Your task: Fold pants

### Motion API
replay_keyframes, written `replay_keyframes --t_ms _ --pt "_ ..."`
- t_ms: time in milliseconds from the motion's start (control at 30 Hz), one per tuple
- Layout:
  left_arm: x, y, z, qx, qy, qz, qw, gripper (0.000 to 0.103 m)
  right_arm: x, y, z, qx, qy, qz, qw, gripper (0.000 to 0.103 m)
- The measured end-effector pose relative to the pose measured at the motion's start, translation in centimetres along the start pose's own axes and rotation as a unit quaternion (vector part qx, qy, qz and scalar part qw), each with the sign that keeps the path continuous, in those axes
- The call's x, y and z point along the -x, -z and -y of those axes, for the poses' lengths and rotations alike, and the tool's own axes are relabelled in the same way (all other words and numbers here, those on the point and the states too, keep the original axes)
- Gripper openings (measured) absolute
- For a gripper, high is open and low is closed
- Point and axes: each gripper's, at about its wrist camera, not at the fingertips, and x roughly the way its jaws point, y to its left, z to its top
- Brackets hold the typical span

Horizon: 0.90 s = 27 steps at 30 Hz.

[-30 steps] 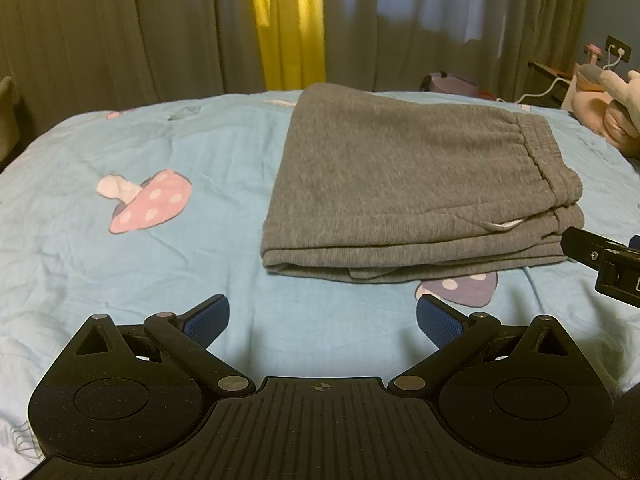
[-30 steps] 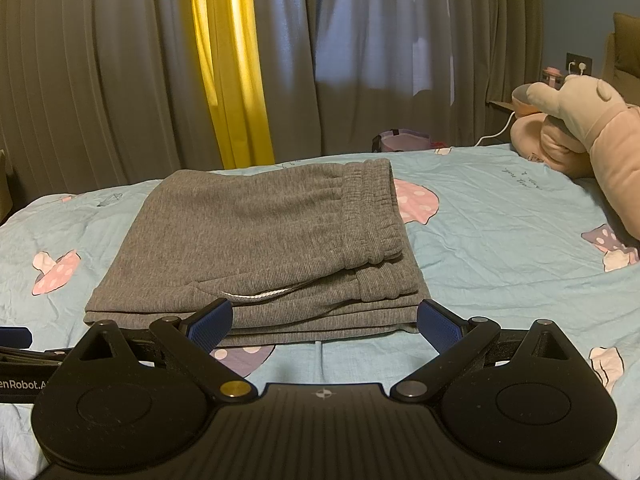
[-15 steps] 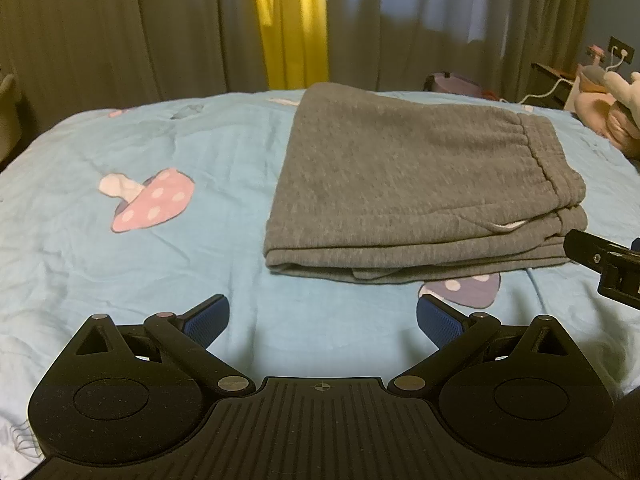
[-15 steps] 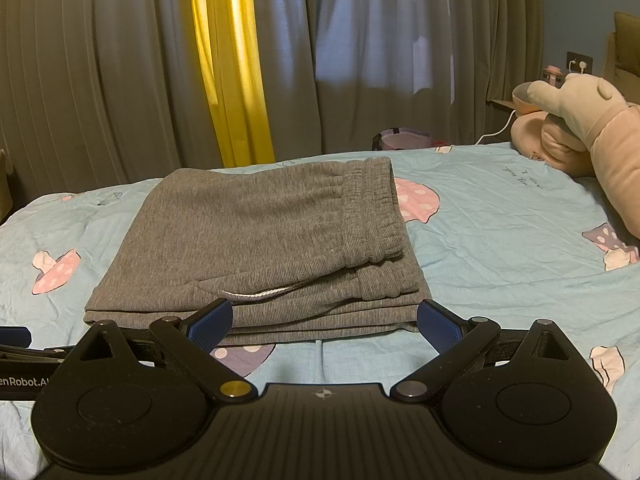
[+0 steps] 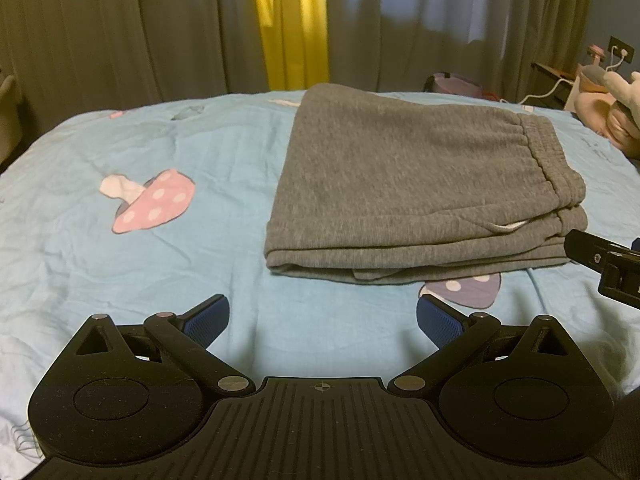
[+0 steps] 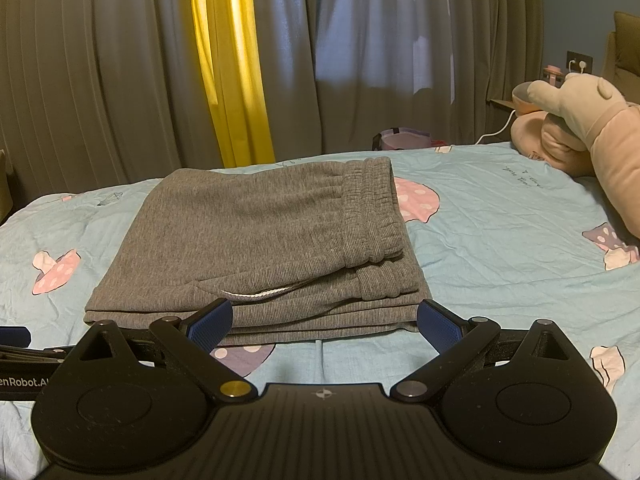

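The grey pants lie folded in a flat stack on the light blue bed sheet, waistband to the right. They also show in the right wrist view, with a white drawstring at the front. My left gripper is open and empty, hovering in front of the stack's left corner. My right gripper is open and empty, just in front of the stack's near edge. The right gripper's tip also shows at the right edge of the left wrist view.
The sheet has pink and purple mushroom prints. A pink plush toy lies at the right side of the bed. Grey and yellow curtains hang behind the bed. A charging cable runs to a wall socket.
Both grippers stay open and nearly still. The left wrist view has shifted slightly, so the pants sit a little further right and lower in the frame.
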Motion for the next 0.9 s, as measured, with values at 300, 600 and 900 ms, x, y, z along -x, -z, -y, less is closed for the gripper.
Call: replay_keyframes --t_ms 300,600,900 --pt "0.07 -0.1 -0.02 0.0 0.0 0.0 1.0 0.103 -0.02 0.0 0.0 0.0 0.001 0.0 1.0 0.099" --pt "0.06 -0.15 -0.11 0.001 -0.002 0.001 1.0 0.103 -0.03 -0.01 0.01 0.0 0.001 0.0 1.0 0.099" --pt "0.04 -0.15 -0.15 0.001 -0.002 0.002 1.0 0.103 -0.01 -0.04 0.01 0.001 0.001 0.0 1.0 0.099"
